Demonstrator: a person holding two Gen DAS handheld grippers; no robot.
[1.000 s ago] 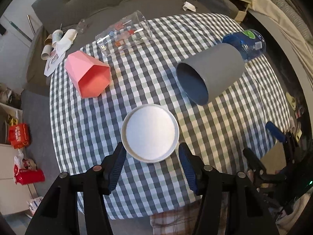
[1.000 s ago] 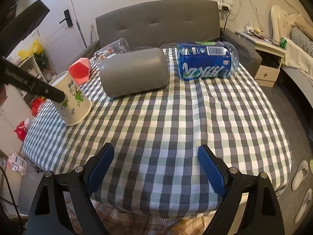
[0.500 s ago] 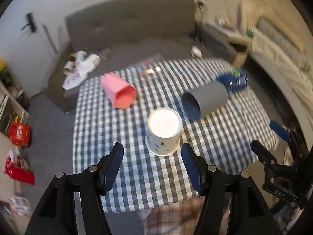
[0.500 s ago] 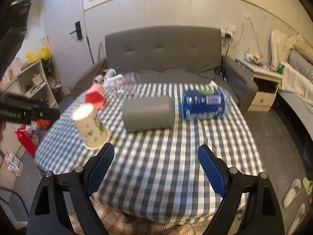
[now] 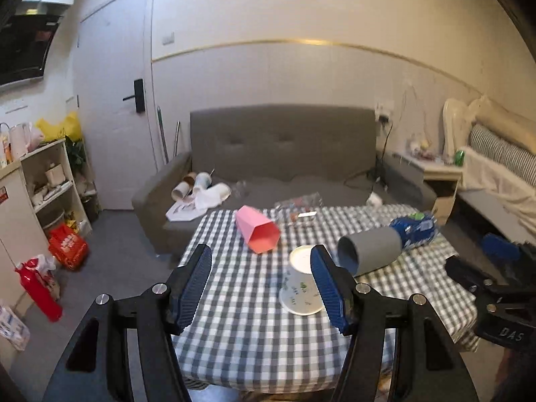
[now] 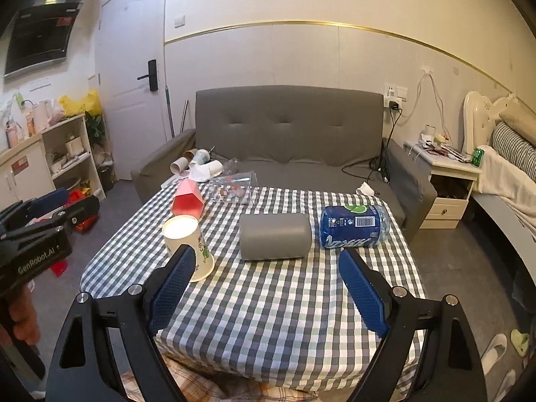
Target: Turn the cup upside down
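Grey-and-white checked cloth covers the table (image 6: 288, 305), behind which a grey upholstered sofa (image 6: 288, 124) is set against the wall. Upside down on the cloth, near the table's left edge, stands the white paper cup with green print (image 6: 189, 248), its wide mouth down and its flat base up; in the left wrist view the same cup (image 5: 301, 284) is partly hidden behind one blue pad. A grey cylindrical cup (image 6: 274, 236) is seen lying on its side beside it, and a blue printed plastic cup (image 6: 353, 231) lies on its side just to the right. Farther back a pink faceted cup (image 6: 188, 197) and a clear glass with printed figures (image 6: 234, 191) also lie tipped over. The left gripper (image 5: 261, 284) is held spread, nothing between its pads. The right gripper (image 6: 268, 289) is likewise spread wide and empty above the near edge.
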